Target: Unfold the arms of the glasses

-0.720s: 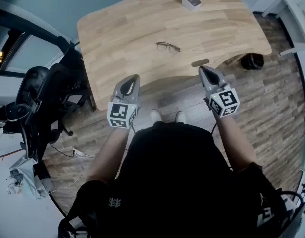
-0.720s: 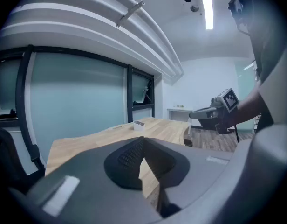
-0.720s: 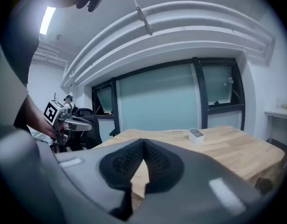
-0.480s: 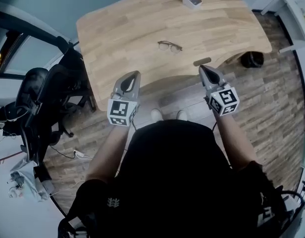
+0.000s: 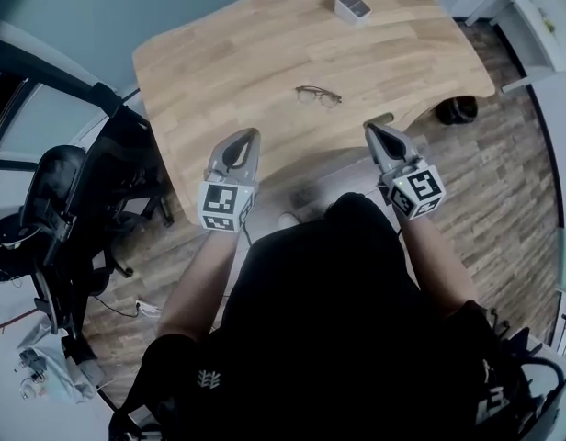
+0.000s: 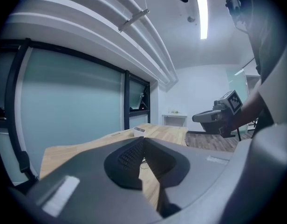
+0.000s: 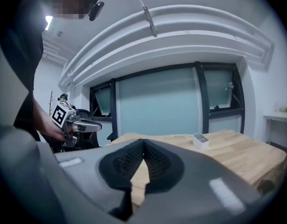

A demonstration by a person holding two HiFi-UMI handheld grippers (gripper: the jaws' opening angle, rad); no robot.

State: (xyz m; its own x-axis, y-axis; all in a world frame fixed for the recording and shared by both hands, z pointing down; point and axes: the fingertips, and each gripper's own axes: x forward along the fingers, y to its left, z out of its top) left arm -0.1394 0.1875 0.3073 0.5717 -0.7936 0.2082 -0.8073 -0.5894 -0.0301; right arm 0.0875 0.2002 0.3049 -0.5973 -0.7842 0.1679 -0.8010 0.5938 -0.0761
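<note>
Glasses (image 5: 318,96) lie on table (image 5: 219,72), small box (image 5: 353,6) beyond; left tool (image 5: 254,135) and right tool (image 5: 369,129) closed, empty.

Wooden table (image 5: 219,72); glasses (image 5: 318,95), small box (image 5: 353,5) atop

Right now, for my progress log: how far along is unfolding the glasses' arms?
Nothing looks started: the glasses lie untouched in the middle of the table, too small to tell how their arms sit. In hand: nothing. The left gripper and right gripper hover at the near edge, jaws together and empty. Left: reach the glasses, steady the frame, swing out both arms.
</note>
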